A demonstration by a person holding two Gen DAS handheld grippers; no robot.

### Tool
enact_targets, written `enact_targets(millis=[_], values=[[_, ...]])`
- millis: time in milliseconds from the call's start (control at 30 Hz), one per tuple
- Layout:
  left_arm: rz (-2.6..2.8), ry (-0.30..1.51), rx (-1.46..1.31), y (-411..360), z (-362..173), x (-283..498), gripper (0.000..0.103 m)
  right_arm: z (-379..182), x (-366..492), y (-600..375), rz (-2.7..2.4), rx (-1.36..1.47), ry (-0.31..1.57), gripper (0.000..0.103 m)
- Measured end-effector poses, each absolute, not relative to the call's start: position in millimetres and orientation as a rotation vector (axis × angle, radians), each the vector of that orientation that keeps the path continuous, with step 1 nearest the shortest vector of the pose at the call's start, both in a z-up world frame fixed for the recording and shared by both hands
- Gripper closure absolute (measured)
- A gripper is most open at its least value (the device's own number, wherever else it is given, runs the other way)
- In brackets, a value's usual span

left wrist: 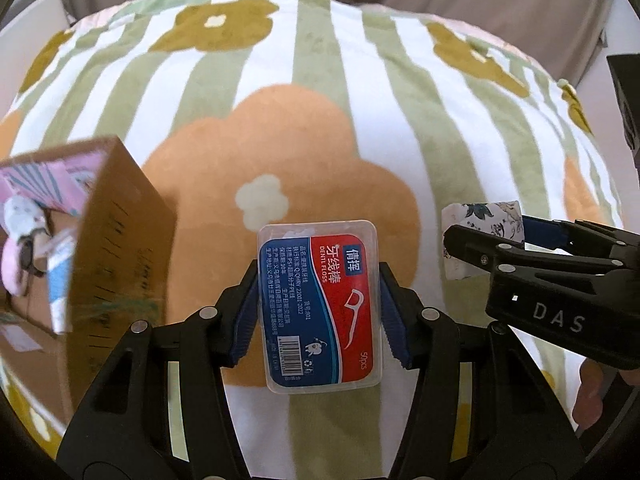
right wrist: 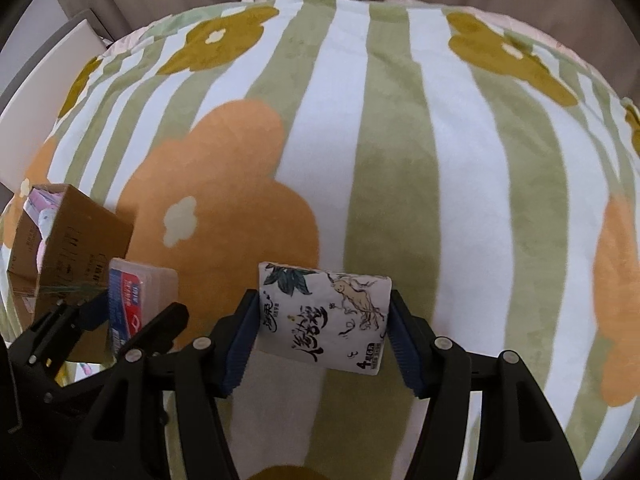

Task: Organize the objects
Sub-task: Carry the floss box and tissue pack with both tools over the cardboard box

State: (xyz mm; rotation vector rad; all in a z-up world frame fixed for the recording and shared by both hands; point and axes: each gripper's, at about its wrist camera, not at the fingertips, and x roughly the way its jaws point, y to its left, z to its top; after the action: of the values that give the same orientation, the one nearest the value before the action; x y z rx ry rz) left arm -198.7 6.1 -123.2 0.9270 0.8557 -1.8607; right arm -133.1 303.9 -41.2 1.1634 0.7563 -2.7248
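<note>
Left gripper (left wrist: 318,312) clamps red-blue floss box (left wrist: 318,304)

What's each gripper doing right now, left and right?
Left gripper: closed on the dental floss box, held above the blanket.
Right gripper: closed on the tissue pack, also held above the blanket.

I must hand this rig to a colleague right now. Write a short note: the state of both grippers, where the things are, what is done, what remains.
Left gripper: shut on the clear plastic dental floss box with red and blue label, lifted off the blanket.
Right gripper: shut on the white printed tissue pack.
Brown cardboard box: to the left on the striped flowered blanket, already holding some items.
Done: both things picked up.
Left: probably place both in the box.
</note>
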Motion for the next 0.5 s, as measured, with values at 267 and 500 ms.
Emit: enact_targets(millis=[267, 500], values=[[-1.902, 0.841, 0.889, 0, -74, -161, 0.052, -12, -100, 274, -2.753, 1.091, 0.803, 0.046], [-1.914, 0.812, 0.867, -16, -39, -109, 0.052, 4, -77, 224, -2.756, 1.031, 0.78, 0.046]])
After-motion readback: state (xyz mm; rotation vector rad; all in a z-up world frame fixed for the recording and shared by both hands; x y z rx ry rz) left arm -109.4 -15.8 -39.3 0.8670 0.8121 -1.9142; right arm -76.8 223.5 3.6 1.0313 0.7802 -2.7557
